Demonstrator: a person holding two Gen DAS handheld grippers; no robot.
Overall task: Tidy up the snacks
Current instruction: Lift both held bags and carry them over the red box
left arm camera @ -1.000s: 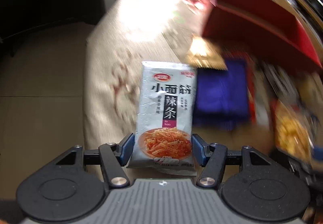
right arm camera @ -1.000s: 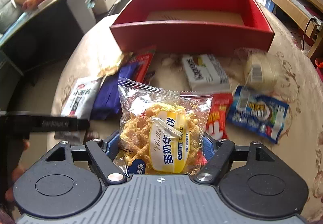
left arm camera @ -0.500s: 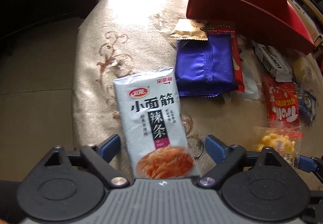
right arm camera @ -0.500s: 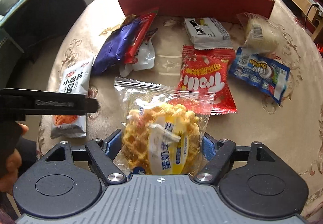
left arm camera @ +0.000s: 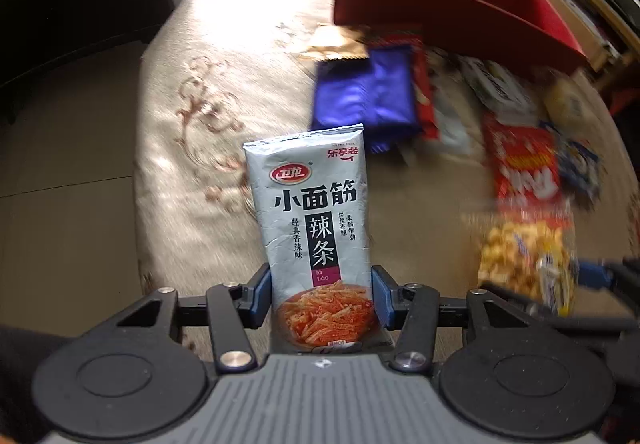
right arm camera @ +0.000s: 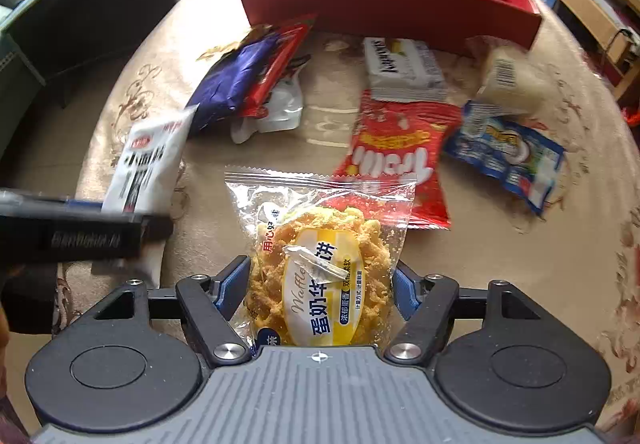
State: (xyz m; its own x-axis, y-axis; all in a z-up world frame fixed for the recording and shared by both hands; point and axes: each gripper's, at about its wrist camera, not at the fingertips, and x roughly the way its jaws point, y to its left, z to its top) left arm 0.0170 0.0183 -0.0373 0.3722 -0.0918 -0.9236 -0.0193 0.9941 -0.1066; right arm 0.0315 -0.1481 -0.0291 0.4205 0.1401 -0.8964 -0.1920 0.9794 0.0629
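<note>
A silver spicy-strip packet (left arm camera: 316, 212) stands between the blue pads of my left gripper (left arm camera: 320, 296). Its jaws are closing, and both pads press the packet's sides. The right wrist view shows the same packet (right arm camera: 148, 160) in the left gripper (right arm camera: 80, 236) at the left. My right gripper (right arm camera: 320, 288) has a clear waffle packet (right arm camera: 324, 244) pinched between its pads, jaws closing. The waffle packet (left arm camera: 524, 264) also shows at the right of the left wrist view. A red box (right arm camera: 380, 0) stands open at the far side of the table (right arm camera: 500, 264).
Loose snacks lie before the box: a purple packet (right arm camera: 232, 84), a white packet (right arm camera: 400, 68), a red packet (right arm camera: 396, 148), a blue packet (right arm camera: 508, 156) and a clear-wrapped bun (right arm camera: 508, 80). The table's edge drops to the floor (left arm camera: 68, 172) on the left.
The left gripper opened wide with the silver packet lying tilted on the cloth, then closed on it again. The right gripper drew back from the red box, waffle packet still in it.
</note>
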